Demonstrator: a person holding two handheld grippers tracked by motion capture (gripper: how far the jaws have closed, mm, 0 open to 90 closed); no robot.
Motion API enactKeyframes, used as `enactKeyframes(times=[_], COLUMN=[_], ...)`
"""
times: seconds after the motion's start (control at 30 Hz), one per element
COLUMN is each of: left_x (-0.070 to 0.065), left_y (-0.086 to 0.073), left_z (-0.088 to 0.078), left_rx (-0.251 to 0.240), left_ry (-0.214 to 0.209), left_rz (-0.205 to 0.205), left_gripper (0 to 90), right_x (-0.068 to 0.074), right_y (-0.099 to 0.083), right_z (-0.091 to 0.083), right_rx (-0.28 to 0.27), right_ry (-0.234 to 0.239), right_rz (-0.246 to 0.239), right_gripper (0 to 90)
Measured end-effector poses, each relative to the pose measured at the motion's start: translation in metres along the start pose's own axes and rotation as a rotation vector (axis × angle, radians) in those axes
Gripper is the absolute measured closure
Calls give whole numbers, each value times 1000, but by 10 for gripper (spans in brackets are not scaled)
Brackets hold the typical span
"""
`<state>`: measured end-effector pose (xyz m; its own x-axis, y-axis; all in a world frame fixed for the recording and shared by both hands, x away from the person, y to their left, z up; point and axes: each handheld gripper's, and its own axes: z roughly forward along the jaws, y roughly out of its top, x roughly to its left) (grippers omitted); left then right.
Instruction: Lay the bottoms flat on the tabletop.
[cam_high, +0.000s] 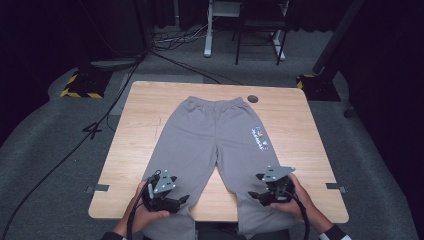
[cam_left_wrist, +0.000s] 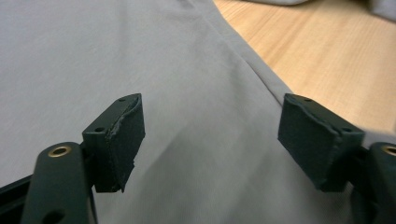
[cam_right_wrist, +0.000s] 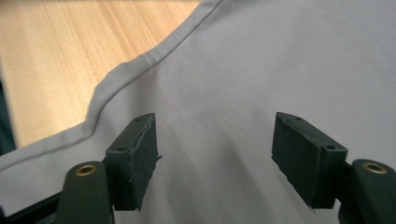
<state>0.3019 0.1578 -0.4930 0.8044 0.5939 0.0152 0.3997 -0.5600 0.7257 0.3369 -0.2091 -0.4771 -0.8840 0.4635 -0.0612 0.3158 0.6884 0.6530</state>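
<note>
- The left tongs (cam_high: 170, 192) sit in the person's left hand (cam_high: 145, 210) at the near left of the tabletop (cam_high: 135, 145), over the lower part of the trousers' left-hand leg, close to the near edge
- In the left gripper view the left tongs (cam_left_wrist: 210, 140) have their jaws spread wide with nothing gripped; only flat grey cloth lies between the pads (cam_left_wrist: 123, 140), and whether the pads touch the cloth cannot be told
- The grey trousers (cam_high: 215, 135) lie flat along the middle of the tabletop, waistband at the far side, legs running toward the person and hanging over the near edge
- A bare wedge of wood shows between the two legs, and the left gripper view has the leg's inner seam running just beside that wood (cam_left_wrist: 327, 51)
- A small printed mark (cam_high: 260, 137) sits on the right-hand leg, farther up than the tongs
- The right tongs (cam_high: 267, 192) are held in the right hand (cam_high: 297, 197) over the lower part of the right-hand leg, well apart from the left tongs
- In the right gripper view the right tongs (cam_right_wrist: 215, 154) also stand wide open and empty, with plain cloth below them and the leg's hemmed edge (cam_right_wrist: 140, 63) curving past against the wood
- A dark round hole (cam_high: 253, 98) lies in the tabletop just beyond the waistband, on the right
</note>
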Motion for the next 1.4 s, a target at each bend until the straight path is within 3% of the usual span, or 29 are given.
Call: enactKeyframes(times=[0.07, 0.13, 0.2, 0.3, 0.43, 0.5, 0.67, 0.73, 0.8, 0.87, 0.93, 1.0, 1.07, 1.2, 1.4], left_x=[-8, -20, -28, -41, -55, -54, -25, -9, 7, 23, 35, 46, 56, 68, 72], left_y=[4, 6, 7, 9, 14, 16, 23, 23, 20, 13, 4, -4, -15, -31, -53], left_z=[10, 15, 17, 19, 18, 14, -8, -15, -21, -26, -30, -33, -35, -41, -51], left_rx=[33, 31, 26, 18, 22, -2, -88, -102, -98, -87, -40, -9, 42, 69, 83], left_ry=[-5, -2, -14, -17, -34, -23, 17, 35, 90, 94, 136, 144, 196, 214, 230], left_rz=[32, 74, 92, 76, 146, 150, 70, 43, 42, 12, 8, -6, -25, -72, -124], left_gripper=[235, 248, 262, 261, 225, 216, 208, 206, 200, 207, 193, 199, 180, 177, 168], right_x=[7, 18, 29, 41, 55, 54, 19, 2, -16, -36, -53, -68, -78, -89, -93], right_y=[5, 9, 11, 9, 10, 12, 13, 13, 8, 1, -10, -23, -36, -62, -102], right_z=[14, 19, 20, 18, 15, 11, -9, -18, -27, -36, -45, -53, -60, -68, -76], right_rx=[26, 29, 32, 24, 27, 2, -77, -90, -109, -113, -124, -124, -121, -89, -72], right_ry=[18, 49, 70, 104, 122, 128, 44, -17, -77, -135, -183, -231, -269, -313, -332], right_rz=[-33, -78, -116, -128, -177, -184, -83, -62, -18, 29, 83, 132, 176, 258, 352], right_gripper=[305, 302, 287, 282, 268, 272, 276, 272, 271, 262, 263, 265, 273, 278, 269])
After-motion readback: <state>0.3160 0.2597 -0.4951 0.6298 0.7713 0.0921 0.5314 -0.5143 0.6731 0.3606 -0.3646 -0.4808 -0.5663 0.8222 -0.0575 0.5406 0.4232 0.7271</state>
